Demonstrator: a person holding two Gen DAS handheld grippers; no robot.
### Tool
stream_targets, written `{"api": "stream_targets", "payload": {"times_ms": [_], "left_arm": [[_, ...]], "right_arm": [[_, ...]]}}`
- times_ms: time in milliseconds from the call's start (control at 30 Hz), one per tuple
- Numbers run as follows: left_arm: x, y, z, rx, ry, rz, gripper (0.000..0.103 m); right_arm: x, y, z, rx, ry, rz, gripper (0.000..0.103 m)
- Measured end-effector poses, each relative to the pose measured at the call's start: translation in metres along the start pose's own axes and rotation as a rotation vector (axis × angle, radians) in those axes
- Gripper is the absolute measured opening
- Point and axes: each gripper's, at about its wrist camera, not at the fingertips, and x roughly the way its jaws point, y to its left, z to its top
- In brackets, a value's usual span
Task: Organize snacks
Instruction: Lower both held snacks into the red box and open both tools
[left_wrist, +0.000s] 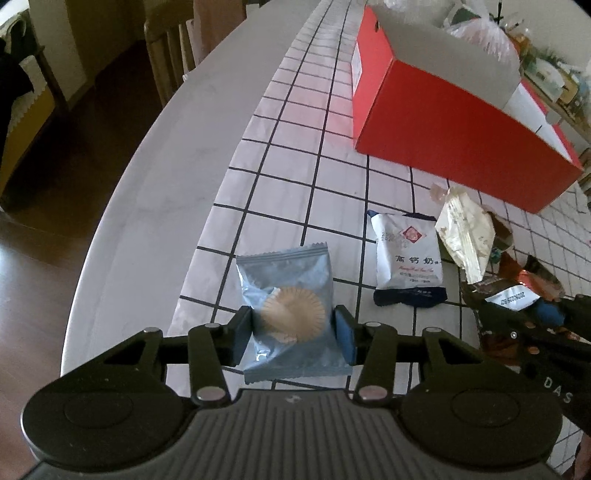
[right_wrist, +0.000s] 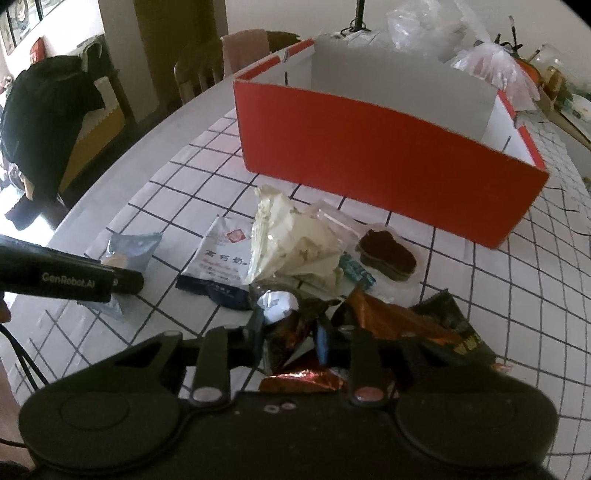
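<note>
My left gripper (left_wrist: 293, 334) is shut on a pale blue packet (left_wrist: 284, 280) holding a round ridged biscuit, its pads pressing both sides as it lies on the checked tablecloth (left_wrist: 314, 147). The same packet (right_wrist: 129, 243) shows beside the left gripper's body in the right wrist view. My right gripper (right_wrist: 290, 338) is shut on a dark foil packet (right_wrist: 280, 306) with a silver torn end, at the near edge of a snack pile. An open red box (right_wrist: 369, 147) (left_wrist: 443, 122) with a white inside stands behind the pile.
The pile holds a white and navy milk-candy packet (right_wrist: 221, 254) (left_wrist: 408, 258), a crumpled cream wrapper (right_wrist: 291, 236), a brown biscuit in clear wrap (right_wrist: 388, 254) and orange and black bags (right_wrist: 443, 321). The table edge (left_wrist: 147, 184) curves left, with chairs beyond. Plastic bags (right_wrist: 491, 62) lie behind the box.
</note>
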Motion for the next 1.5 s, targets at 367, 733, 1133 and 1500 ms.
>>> {"api": "stream_targets", "payload": {"times_ms": [367, 733, 1133, 1500], "left_arm": [[-0.037, 0.007, 0.0, -0.018, -0.076, -0.044, 0.047], [-0.086, -0.014, 0.024, 0.038, -0.208, -0.107, 0.047], [-0.113, -0.062, 0.086, 0.144, -0.321, -0.144, 0.047], [-0.088, -0.118, 0.16, 0.239, -0.297, -0.12, 0.047]], "right_arm": [[-0.039, 0.0, 0.001, 0.058, -0.073, 0.01, 0.025], [-0.086, -0.014, 0.028, 0.104, -0.206, 0.009, 0.025], [-0.105, -0.055, 0.077, 0.106, -0.309, -0.054, 0.025], [-0.077, -0.108, 0.125, 0.105, -0.307, -0.114, 0.025]]}}
